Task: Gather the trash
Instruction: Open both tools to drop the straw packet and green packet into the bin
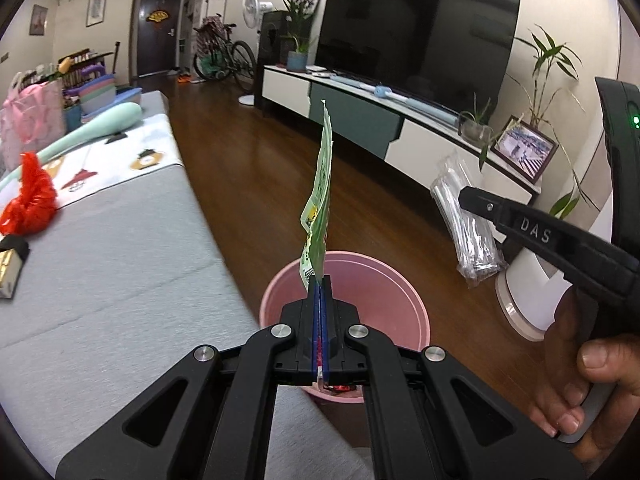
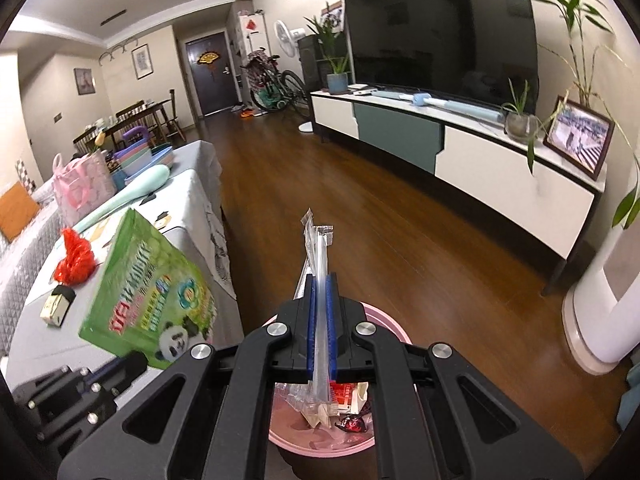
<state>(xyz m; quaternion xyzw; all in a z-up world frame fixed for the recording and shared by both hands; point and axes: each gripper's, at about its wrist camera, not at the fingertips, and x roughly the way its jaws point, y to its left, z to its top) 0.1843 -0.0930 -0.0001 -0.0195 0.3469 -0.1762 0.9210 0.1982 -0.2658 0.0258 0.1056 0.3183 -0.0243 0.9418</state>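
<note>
My left gripper (image 1: 320,280) is shut on a green snack wrapper (image 1: 320,196) and holds it upright over the pink trash bin (image 1: 404,296). The wrapper also shows in the right wrist view (image 2: 148,284), with a panda print, at the left. My right gripper (image 2: 320,280) is shut on a clear plastic wrapper (image 2: 318,248) above the same pink bin (image 2: 384,316), which holds several wrappers (image 2: 344,400). That clear wrapper (image 1: 468,224) also shows in the left wrist view, at the right gripper's tip.
A grey-covered table (image 1: 120,264) at the left bears a red net bag (image 1: 30,200), a small black-and-cream box (image 1: 10,264), a mint massager (image 1: 96,128) and a pink bag (image 1: 32,120). A TV cabinet (image 2: 460,152) lines the right wall. A white appliance (image 2: 608,304) stands at the right.
</note>
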